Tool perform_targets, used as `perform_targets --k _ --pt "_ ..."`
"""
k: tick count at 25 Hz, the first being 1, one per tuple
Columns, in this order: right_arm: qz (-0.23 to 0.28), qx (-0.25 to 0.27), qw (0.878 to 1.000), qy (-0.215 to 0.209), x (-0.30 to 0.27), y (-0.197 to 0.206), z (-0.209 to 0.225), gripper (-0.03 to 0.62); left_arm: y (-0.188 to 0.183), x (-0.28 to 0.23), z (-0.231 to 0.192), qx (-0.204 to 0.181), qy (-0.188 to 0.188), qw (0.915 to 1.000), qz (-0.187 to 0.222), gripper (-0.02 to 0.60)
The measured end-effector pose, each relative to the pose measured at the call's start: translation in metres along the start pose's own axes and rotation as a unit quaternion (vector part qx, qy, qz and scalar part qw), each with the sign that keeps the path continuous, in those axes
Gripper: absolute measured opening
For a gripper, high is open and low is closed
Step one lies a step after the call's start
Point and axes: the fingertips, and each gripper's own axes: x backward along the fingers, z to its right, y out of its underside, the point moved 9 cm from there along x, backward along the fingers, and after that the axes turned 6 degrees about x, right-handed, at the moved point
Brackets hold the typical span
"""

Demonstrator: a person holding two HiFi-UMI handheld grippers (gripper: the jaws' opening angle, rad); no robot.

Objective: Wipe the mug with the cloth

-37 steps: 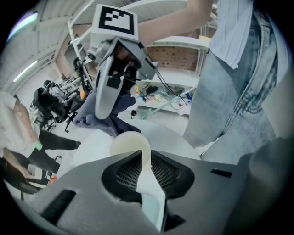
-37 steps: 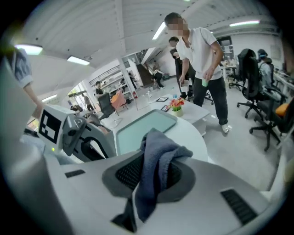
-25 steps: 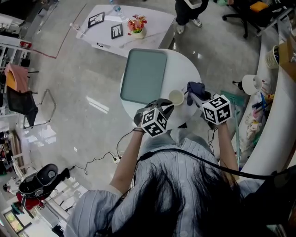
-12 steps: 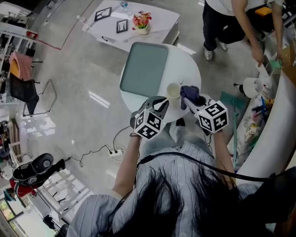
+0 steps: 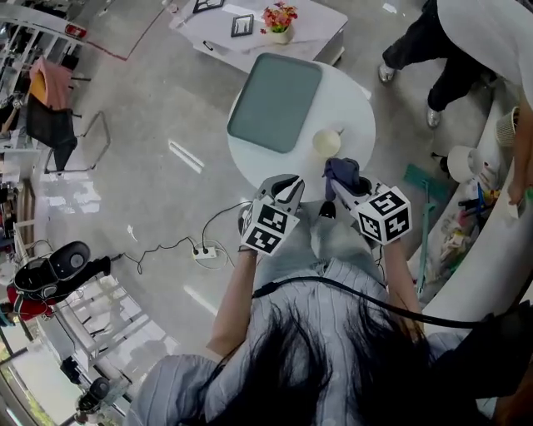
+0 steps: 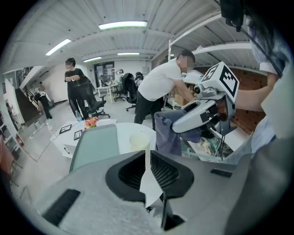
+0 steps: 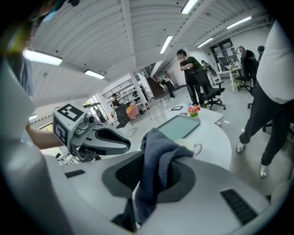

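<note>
A cream mug (image 5: pixel 326 142) stands on the round white table (image 5: pixel 360 112), to the right of a green tray (image 5: pixel 275 104). My left gripper (image 5: pixel 289 190) hangs off the table's near edge, short of the mug. Its jaws are a narrow slit apart with nothing between them, and the mug (image 6: pixel 138 141) shows beyond their tips. My right gripper (image 5: pixel 337 185) is shut on a dark blue cloth (image 5: pixel 341 172), which bunches above its jaws and hangs below them (image 7: pixel 158 160). The cloth is just this side of the mug (image 7: pixel 188 146) and apart from it.
A low white table with picture frames and a flower pot (image 5: pixel 279 17) stands beyond the round one. A person (image 5: pixel 466 42) bends over the cluttered counter at the right. A power strip and cable (image 5: pixel 202 250) lie on the floor at the left, near a chair (image 5: pixel 50 108).
Both grippers have drawn back from the mug toward me, the right one still carrying the cloth. The mug has stayed in place. A person has walked in at the upper right.
</note>
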Motion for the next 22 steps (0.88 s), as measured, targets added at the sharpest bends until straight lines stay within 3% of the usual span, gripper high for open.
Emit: perform_targets --k 10,22 --pt "0.001 0.025 1.000 -0.003 -0.008 -0.002 -0.030 0.080 0.013 0.028 0.004 0.013 -0.020 0.9995 0.022 0.044" --pt "0.022 0.009 1.000 0.012 -0.011 0.021 -0.105 0.080 0.062 0.090 0.013 0.015 -0.017 0.9986 0.047 0.044"
